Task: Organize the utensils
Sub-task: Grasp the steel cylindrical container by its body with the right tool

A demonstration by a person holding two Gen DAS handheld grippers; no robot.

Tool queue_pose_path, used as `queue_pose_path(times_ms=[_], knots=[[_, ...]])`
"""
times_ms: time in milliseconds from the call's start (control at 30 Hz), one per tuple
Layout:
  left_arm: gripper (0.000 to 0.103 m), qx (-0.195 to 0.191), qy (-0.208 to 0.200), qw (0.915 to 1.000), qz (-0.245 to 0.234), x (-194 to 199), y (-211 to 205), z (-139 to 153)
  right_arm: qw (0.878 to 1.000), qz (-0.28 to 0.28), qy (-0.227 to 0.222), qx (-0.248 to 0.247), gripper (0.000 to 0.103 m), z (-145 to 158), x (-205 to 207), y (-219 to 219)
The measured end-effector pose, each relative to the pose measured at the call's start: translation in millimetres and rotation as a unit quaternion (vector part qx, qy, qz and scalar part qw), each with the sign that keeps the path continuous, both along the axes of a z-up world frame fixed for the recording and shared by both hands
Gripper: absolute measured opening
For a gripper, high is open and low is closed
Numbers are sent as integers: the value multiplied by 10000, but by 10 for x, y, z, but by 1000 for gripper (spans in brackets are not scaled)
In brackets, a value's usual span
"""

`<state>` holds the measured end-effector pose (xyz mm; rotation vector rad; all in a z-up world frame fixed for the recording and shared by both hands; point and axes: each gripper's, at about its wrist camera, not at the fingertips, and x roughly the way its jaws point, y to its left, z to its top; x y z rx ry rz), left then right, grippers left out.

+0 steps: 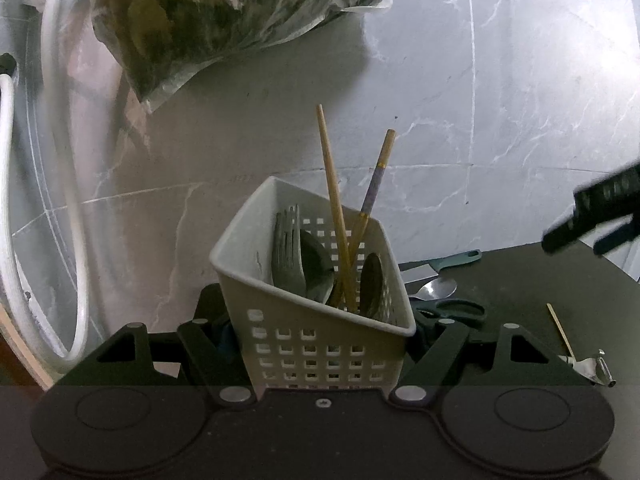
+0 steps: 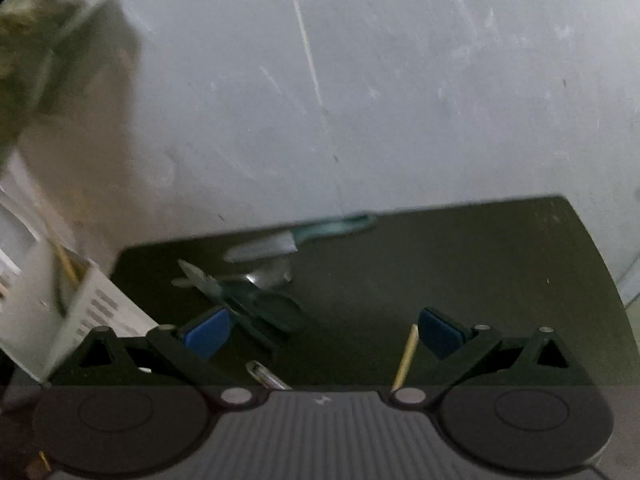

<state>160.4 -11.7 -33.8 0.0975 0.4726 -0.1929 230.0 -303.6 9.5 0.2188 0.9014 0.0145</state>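
My left gripper point(image 1: 320, 344) is shut on a white perforated utensil basket point(image 1: 316, 312) and holds it tilted. Inside stand forks point(image 1: 286, 252), spoons point(image 1: 372, 284) and two chopsticks point(image 1: 334, 204). On the dark table point(image 1: 520, 280) lie a teal-handled knife point(image 1: 444, 262), a metal spoon point(image 1: 434, 289), dark scissors point(image 1: 456, 309) and one chopstick point(image 1: 560, 330). My right gripper point(image 2: 324, 330) is open and empty above the table, with scissors point(image 2: 256, 306), spoon point(image 2: 272, 272) and knife point(image 2: 304, 236) ahead, the chopstick point(image 2: 406, 356) by its right finger. The basket point(image 2: 92, 312) shows at left.
A grey marble wall point(image 1: 440, 80) stands behind the table. A plastic bag of dark greens point(image 1: 224, 16) hangs at upper left, with white hoses point(image 1: 60, 160) beside it. A small metal tool point(image 1: 592, 368) lies near the table's front; it also shows in the right wrist view point(image 2: 266, 376).
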Motion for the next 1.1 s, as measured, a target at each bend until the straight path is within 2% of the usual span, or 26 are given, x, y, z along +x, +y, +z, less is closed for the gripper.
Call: queue_pose_path(times_ms=[200, 400, 600, 733, 900, 967, 1033, 1100], knots=[[78, 17, 68, 9999, 128, 12, -51, 4, 9993, -195, 317, 29, 103, -207, -3, -248], [78, 31, 108, 9997, 207, 14, -85, 9, 9964, -582, 601, -98, 103, -405, -112, -677], [78, 49, 131, 9996, 251, 29, -102, 20, 9953, -695, 615, 289, 99, -530, -286, -1060], [78, 49, 145, 9995, 271, 32, -104, 23, 9948, -534, 721, 479, 85, -584, -271, -1058], [78, 42, 145, 9995, 288, 21, -105, 27, 9957, -212, 725, 533, 82, -600, -261, -901], [78, 35, 146, 9995, 289, 23, -102, 24, 9957, -100, 718, 577, 77, -598, -270, -854], [78, 38, 144, 9995, 287, 23, -102, 25, 9956, 220, 602, 677, 77, -569, -279, -769], [78, 37, 143, 9995, 286, 24, -103, 25, 9931, 865, 503, 612, 77, -524, -265, -566]])
